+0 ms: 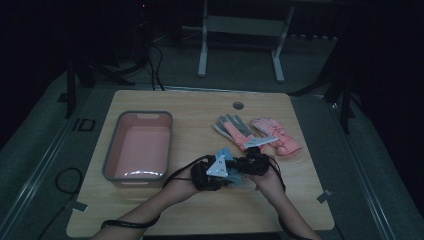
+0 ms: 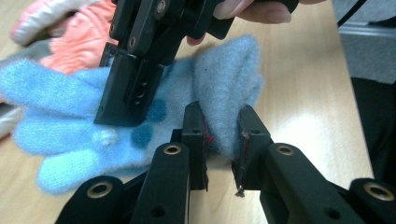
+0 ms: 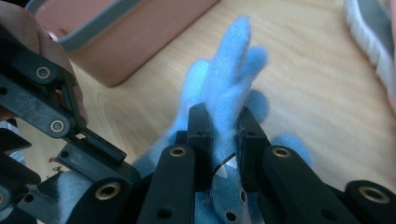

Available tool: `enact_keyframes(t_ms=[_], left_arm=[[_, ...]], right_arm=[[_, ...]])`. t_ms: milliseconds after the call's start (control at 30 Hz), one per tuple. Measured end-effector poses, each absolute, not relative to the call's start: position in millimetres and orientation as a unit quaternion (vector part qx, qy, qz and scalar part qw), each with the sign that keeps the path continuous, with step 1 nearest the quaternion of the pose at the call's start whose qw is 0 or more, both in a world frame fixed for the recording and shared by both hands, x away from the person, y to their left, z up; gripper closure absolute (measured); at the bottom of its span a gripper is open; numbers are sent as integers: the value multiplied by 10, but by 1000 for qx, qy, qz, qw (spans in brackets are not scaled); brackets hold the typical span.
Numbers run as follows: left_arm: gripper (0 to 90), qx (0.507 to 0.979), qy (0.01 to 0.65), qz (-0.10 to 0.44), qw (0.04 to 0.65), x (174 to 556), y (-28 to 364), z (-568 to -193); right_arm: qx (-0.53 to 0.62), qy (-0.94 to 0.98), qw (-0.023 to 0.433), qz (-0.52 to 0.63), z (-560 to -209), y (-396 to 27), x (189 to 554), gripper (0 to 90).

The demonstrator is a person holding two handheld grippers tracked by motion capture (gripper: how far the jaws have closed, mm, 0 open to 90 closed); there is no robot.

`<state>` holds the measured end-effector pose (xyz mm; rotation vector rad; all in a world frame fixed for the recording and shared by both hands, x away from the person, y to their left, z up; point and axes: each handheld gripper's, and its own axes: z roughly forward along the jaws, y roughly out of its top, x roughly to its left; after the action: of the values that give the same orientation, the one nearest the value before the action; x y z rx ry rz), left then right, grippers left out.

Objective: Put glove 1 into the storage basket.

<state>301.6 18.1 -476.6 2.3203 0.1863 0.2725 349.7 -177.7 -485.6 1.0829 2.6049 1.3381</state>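
Note:
A fluffy light-blue glove [image 2: 70,140] is held just above the wooden table [image 1: 200,210] between my two grippers. My left gripper [image 2: 223,140] is shut on a fold of the glove near its cuff. In the right gripper view, my right gripper [image 3: 223,135] is shut on the same blue glove [image 3: 233,65], whose fingers stick up past the jaws. From the high view, the left gripper [image 1: 225,172] and right gripper [image 1: 241,167] meet tip to tip over the blue glove [image 1: 223,152] near the table's front middle.
A pink bin with a grey rim [image 1: 145,114] stands at the table's left. Behind the grippers lie a grey-and-pink glove [image 1: 234,129] and a pink glove [image 1: 280,137]. A round hole [image 1: 238,105] sits near the far edge.

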Motion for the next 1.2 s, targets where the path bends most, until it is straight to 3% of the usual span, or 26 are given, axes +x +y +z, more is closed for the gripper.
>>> enact_keyframes(t_ms=[633,1200], left_arm=[[777,915,103,157,358,3202,716,-4355],[776,910,151,180,340,3206,1395,-4240]], right_arm=[[303,835,19,459,-4376,-1137,3804,799],[261,846,-3,464,-4229,-400,3994,799]])
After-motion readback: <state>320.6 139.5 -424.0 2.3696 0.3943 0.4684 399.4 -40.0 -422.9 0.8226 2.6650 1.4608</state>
